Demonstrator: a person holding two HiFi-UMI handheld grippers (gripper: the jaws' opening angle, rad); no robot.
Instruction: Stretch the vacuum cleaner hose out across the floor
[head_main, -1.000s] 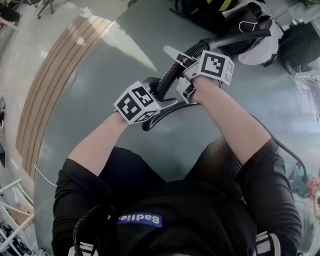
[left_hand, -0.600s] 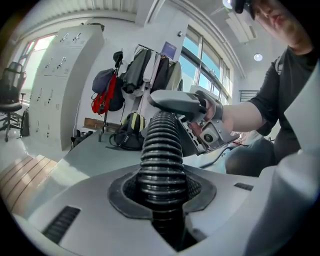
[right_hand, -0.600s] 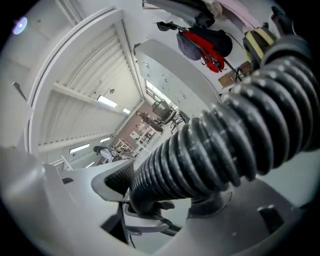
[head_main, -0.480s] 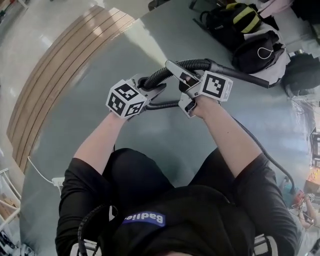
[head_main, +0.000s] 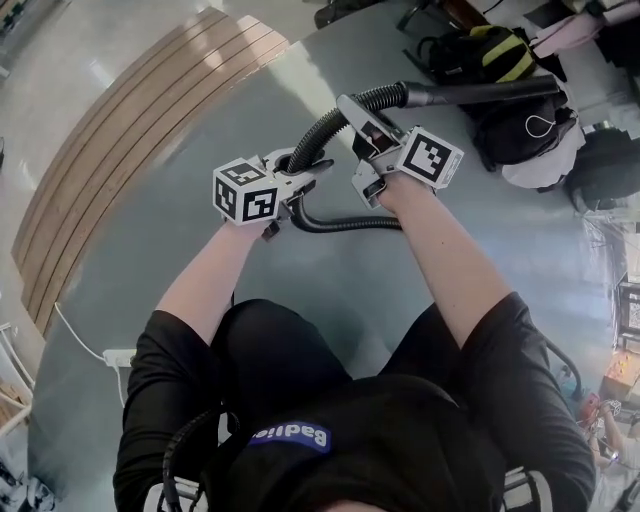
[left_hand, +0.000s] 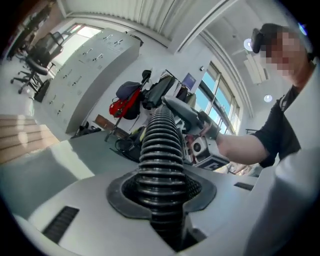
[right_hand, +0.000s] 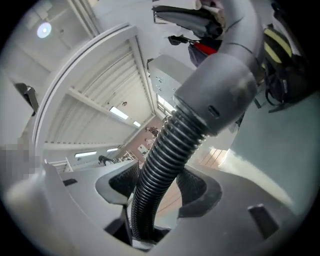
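Left gripper (head_main: 303, 172) and right gripper (head_main: 355, 110) stay clamped on the ribbed hose (head_main: 316, 135), held above the floor (head_main: 170, 210) — its rigid wand (head_main: 470, 92) has swung rightward, yet a slack loop (head_main: 340, 226) droops between them, so stretching has barely begun

In the head view, the hose (head_main: 340, 224) runs from the left hand-held gripper (head_main: 303, 170) toward 3 o'clock and passes out of sight under the person's right forearm (head_main: 450, 270); its course beyond cannot be traced. The wand (head_main: 480, 92) ends unseen among the bags (head_main: 520, 120) at 2 o'clock. In the right gripper view the top edge cuts the wand off at 1 o'clock. In the left gripper view the right hand-held gripper (left_hand: 187, 112) covers the hose's far stretch.
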